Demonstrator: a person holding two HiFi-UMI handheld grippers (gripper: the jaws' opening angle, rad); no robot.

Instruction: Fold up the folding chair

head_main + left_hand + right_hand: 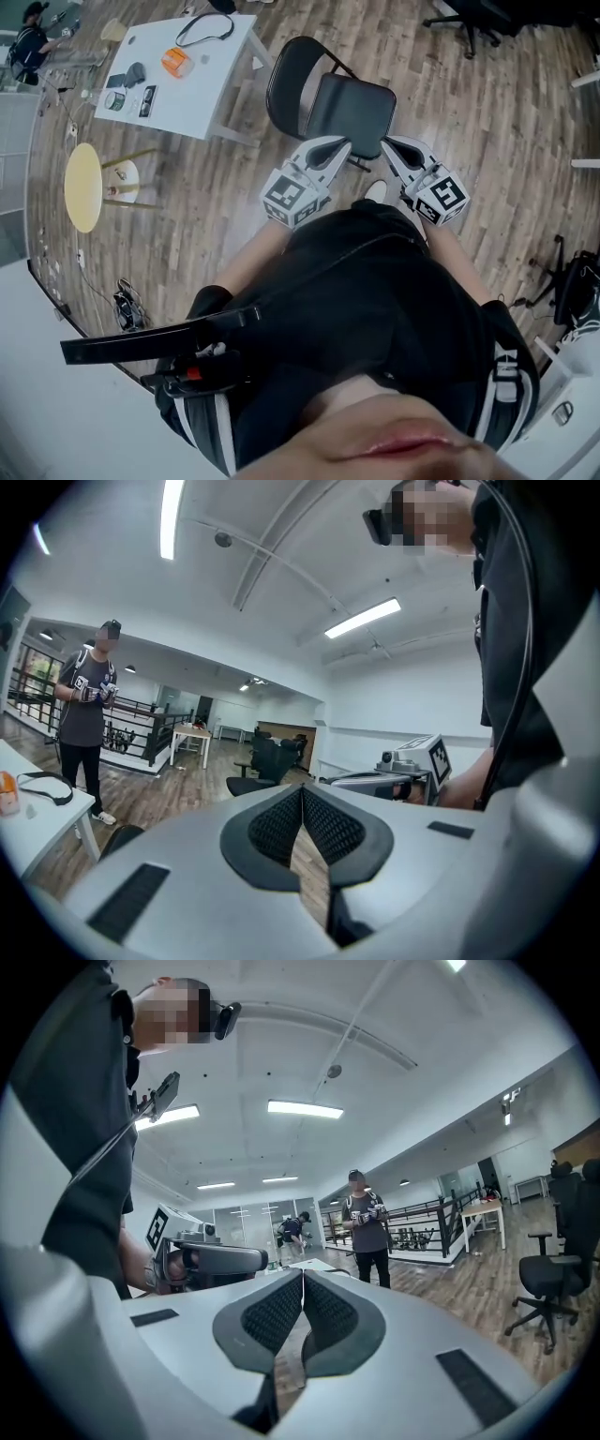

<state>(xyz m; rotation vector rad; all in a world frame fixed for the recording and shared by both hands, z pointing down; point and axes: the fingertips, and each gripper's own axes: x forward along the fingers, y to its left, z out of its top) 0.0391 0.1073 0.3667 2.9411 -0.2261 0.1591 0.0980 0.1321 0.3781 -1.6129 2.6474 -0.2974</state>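
Both closed and empty, left gripper (330, 147) and right gripper (397, 147) hover at the front edge of the open folding chair (352, 111), seemingly before any grasp.

Folding chair (349, 108) legs (under the seat) are mostly hidden.

White table (211, 84) stands close on the folding chair's (352, 108) left, wood floor (487, 122) lies open on its right, office chair (472, 21) well beyond
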